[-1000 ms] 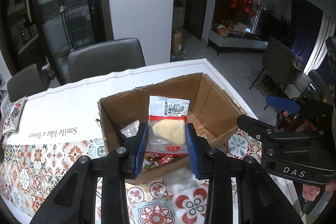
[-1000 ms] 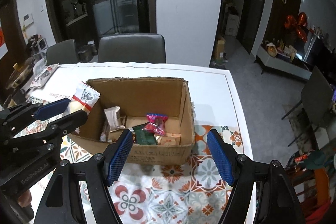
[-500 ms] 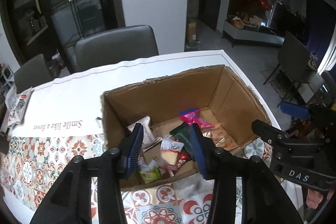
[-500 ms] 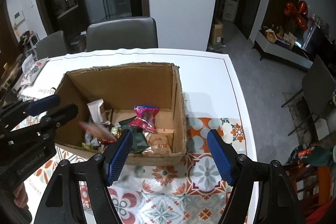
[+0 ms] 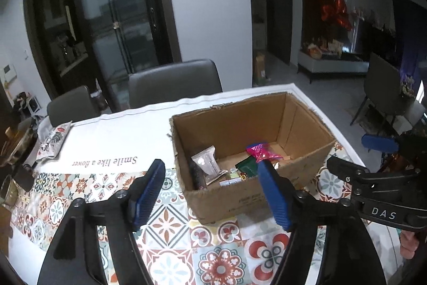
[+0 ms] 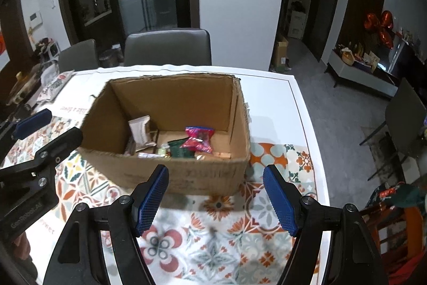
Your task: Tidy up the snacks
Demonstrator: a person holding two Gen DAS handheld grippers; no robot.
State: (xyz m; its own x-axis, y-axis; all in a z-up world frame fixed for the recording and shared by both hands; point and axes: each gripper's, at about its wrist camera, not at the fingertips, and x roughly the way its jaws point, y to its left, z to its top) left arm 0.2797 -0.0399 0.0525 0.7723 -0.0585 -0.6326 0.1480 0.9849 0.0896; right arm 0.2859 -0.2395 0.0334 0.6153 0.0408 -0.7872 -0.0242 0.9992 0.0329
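— What changed since a second ago?

— Gone from my left tool (image 5: 210, 194) is the white cake packet it pinched then; its jaws are opening now with nothing between them, and they sit back at the near wall of the box (image 5: 269, 124).

— Where are the snacks?

— Down in the box. A silver packet (image 5: 208, 163) leans at the left end, a pink wrapper (image 5: 260, 151) lies mid-floor on a dark green pack (image 5: 246, 167), and small pieces crowd the near wall. I cannot pick out the cake packet among them.

— And your right tool?

— My right tool (image 6: 216, 200) is released, pads wide apart and bare, hovering over the tabletop (image 6: 267, 82) just short of the box's near wall. It was just as wide a second ago.

— Anything else around?

— The box stands on a patterned cloth (image 5: 165, 226). One more snack bag (image 5: 53, 138) lies at the far left of the tabletop, well apart from the box. Two grey chairs (image 5: 173, 82) are tucked in behind.
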